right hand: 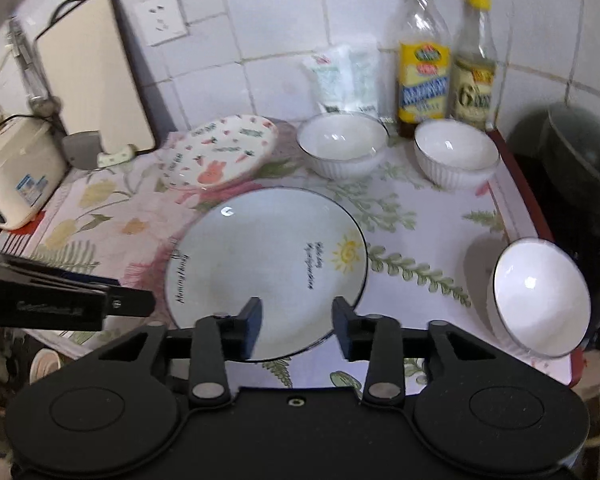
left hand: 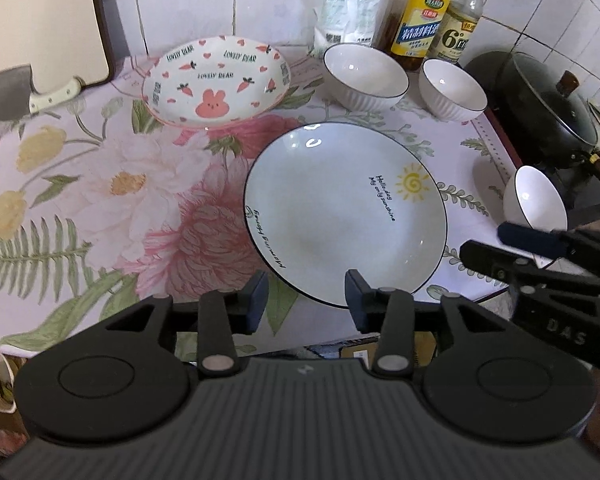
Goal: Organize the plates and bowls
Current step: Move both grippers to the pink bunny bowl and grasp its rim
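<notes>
The floral tablecloth [left hand: 100, 184] is seen filling the frame, and the sun-print plate [left hand: 344, 216] is laid at its centre, the bunny plate [left hand: 218, 80] just behind at upper left. Three white bowls [left hand: 366, 76] [left hand: 452, 88] [left hand: 536, 200] are spread along the right. The left gripper [left hand: 306, 294] and right gripper [right hand: 296, 324] are both held wide, gripping nothing, above the sun-print plate's near rim
</notes>
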Motion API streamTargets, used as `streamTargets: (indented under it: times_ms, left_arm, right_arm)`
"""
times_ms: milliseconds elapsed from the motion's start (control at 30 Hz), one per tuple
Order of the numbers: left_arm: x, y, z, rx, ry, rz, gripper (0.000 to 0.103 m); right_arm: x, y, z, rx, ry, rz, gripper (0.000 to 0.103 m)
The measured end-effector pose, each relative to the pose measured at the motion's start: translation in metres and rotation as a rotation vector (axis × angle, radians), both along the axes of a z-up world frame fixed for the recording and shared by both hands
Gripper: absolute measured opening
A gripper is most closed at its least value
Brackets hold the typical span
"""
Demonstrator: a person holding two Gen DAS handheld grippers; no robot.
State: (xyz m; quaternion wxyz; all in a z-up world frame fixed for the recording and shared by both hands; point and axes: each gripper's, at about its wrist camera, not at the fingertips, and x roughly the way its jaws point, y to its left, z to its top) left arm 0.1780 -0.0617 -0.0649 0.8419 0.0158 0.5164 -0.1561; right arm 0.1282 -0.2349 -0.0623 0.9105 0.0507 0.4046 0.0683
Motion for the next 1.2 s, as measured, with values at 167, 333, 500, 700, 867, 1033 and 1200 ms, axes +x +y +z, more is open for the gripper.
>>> streamTargets:
  times_ms: [167,333,500,700,867,1033,1200]
  left_arm:
    - [-0.001,0.010,0.018,0.025,-0.035,-0.022,0.049]
    - [0.006,0.033,0.040,0.016,-0.099,-0.004,0.057]
    - [0.021,0.054,0.054,0.030,-0.166,0.008,0.057]
    - [0.049,0.074,0.050,0.003,-0.231,0.058,0.057]
    - [0.070,0.083,0.034,-0.047,-0.317,0.116,0.057]
    - [0.095,0.086,0.007,-0.071,-0.323,0.172,0.057]
    - [0.119,0.084,-0.028,-0.061,-0.316,0.237,0.057]
  right_arm:
    - [-0.001,0.009,0.022,0.023,-0.050,0.044,0.066]
    - [0.006,0.018,0.039,0.076,-0.118,0.086,0.071]
    - [0.022,0.027,0.048,0.126,-0.158,0.115,0.072]
    - [0.053,0.041,0.042,0.206,-0.224,0.136,0.072]
    - [0.088,0.049,0.016,0.293,-0.263,0.129,0.072]
    - [0.129,0.054,-0.013,0.281,-0.222,0.122,0.072]
    - [0.167,0.053,-0.047,0.274,-0.154,0.075,0.071]
